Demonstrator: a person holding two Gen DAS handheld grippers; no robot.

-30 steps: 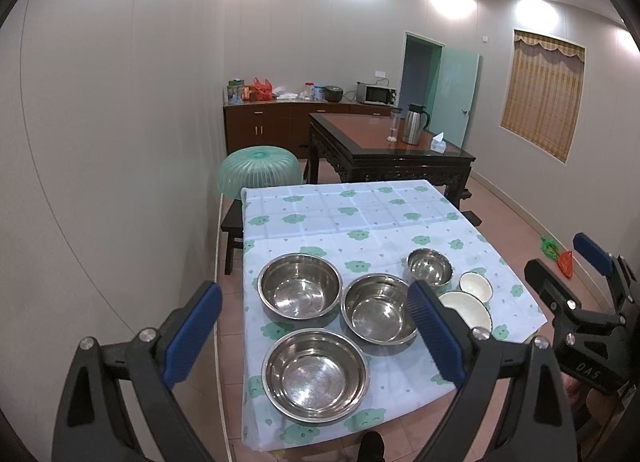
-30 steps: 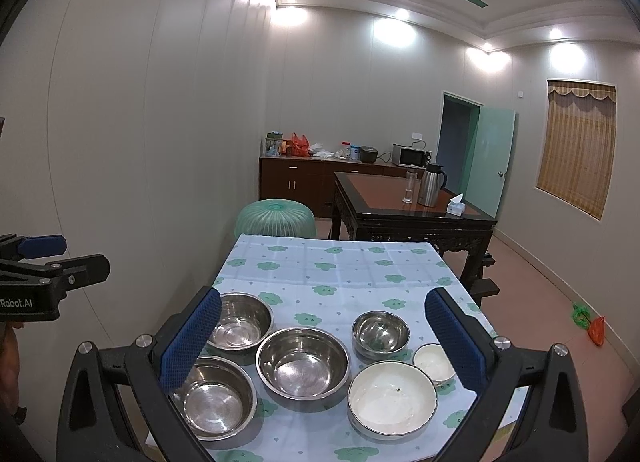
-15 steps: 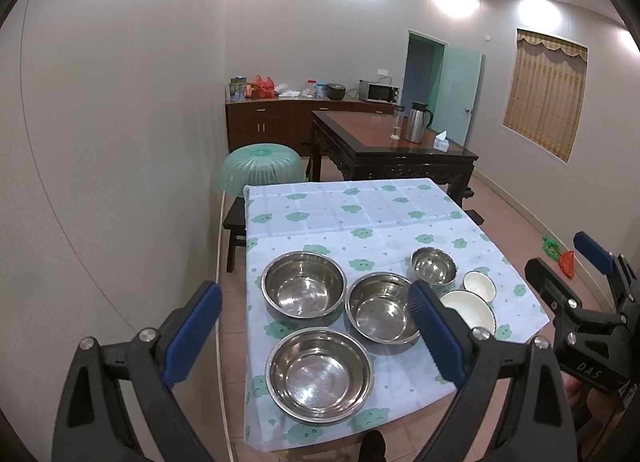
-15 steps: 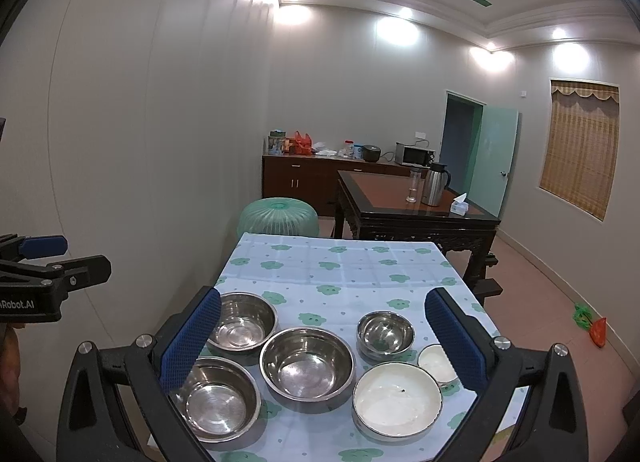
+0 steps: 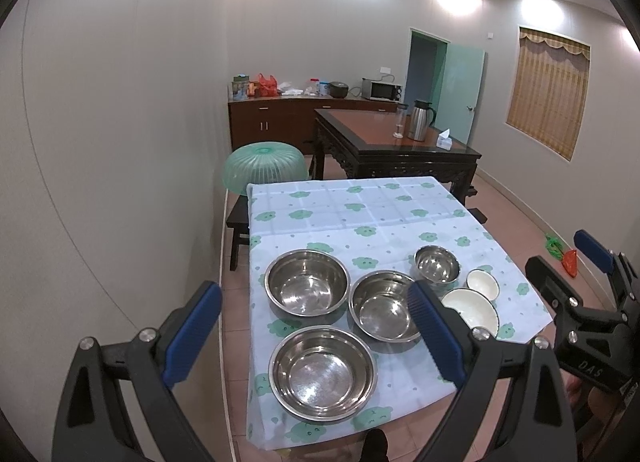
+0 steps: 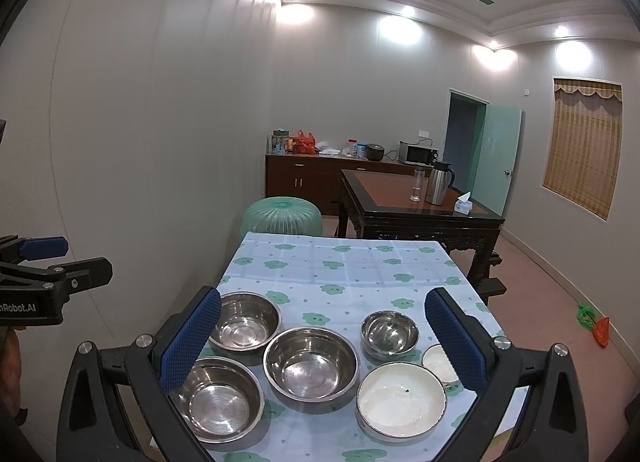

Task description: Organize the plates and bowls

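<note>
Three large steel bowls stand at the near end of a table under a blue cloth with a green pattern. To their right are a small steel bowl, a wide white bowl and a small white bowl. My left gripper hovers open above the near-left bowls and holds nothing. Above the same bowls, my right gripper is open and empty, with the white bowl near its right finger. Each gripper shows at the edge of the other's view.
A wall runs close along the table's left side. Beyond the far end a green mesh food cover rests on a stool. A dark wooden table carries a thermos, a glass and a tissue box. A sideboard with a microwave stands at the back.
Both views have drifted slightly, so the bowls sit a little further right in frame. Nothing on the table has moved and both grippers stay open.
</note>
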